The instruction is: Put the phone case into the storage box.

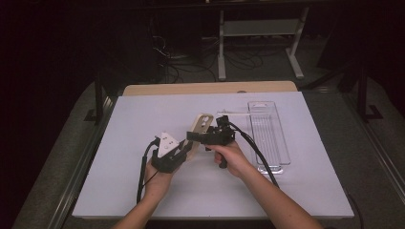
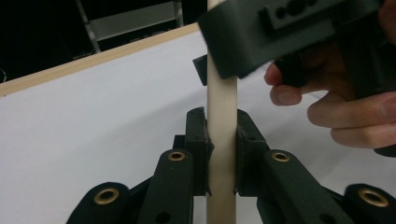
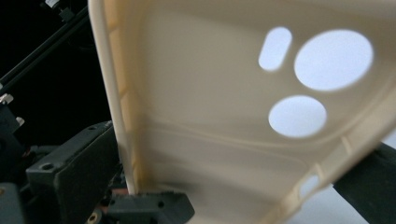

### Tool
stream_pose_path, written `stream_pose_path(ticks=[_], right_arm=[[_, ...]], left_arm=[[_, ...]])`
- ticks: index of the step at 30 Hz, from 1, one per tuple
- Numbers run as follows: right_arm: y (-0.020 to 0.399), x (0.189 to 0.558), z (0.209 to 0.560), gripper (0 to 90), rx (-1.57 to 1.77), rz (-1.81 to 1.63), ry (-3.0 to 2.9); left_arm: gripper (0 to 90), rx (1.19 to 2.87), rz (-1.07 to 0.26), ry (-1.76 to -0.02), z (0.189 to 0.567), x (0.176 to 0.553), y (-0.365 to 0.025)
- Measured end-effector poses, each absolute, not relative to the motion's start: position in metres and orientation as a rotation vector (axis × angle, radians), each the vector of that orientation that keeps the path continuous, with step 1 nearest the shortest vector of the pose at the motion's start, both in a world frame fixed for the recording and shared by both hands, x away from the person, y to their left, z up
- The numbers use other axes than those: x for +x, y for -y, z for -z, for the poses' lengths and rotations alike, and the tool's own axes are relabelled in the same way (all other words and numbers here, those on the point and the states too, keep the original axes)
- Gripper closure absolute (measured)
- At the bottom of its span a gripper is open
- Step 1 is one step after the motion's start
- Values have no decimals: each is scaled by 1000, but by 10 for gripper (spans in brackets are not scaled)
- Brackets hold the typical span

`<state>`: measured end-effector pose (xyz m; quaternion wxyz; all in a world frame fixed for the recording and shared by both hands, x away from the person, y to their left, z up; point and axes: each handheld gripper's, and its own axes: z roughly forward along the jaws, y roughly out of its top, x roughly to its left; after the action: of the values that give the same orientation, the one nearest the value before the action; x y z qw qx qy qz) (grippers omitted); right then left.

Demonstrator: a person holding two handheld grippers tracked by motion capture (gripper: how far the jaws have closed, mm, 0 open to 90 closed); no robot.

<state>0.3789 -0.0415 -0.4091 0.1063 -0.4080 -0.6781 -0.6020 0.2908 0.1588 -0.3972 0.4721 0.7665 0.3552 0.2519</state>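
Both fingers (image 2: 198, 140) tight on phone case (image 2: 222, 107)

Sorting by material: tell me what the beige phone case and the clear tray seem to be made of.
Phone case: likely soft matte plastic or silicone; thin moulded rim, smooth dull cream surface, clean camera cutouts. Clear tray: probably hard glossy acrylic-type plastic; see-through walls and bright edge glints. Neither is certain by sight.

In the high view the lower end of the cream phone case (image 1: 199, 130) is hidden behind the left gripper (image 1: 179, 151) and the right gripper (image 1: 198, 137). In the left gripper view the case shows edge-on, cut off at top and bottom. The right gripper view is blurred, so whether its jaws press the case cannot be told
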Motion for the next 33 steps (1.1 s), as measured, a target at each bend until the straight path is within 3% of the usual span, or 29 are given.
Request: stream_pose_path(ticks=[22, 33], right_arm=[[41, 379, 412, 0, -1225, 1777, 1939], [44, 380, 413, 67, -1246, 1780, 1928]], left_arm=[[789, 1897, -634, -842, 400, 288, -153], [788, 1883, -630, -839, 402, 288, -150]])
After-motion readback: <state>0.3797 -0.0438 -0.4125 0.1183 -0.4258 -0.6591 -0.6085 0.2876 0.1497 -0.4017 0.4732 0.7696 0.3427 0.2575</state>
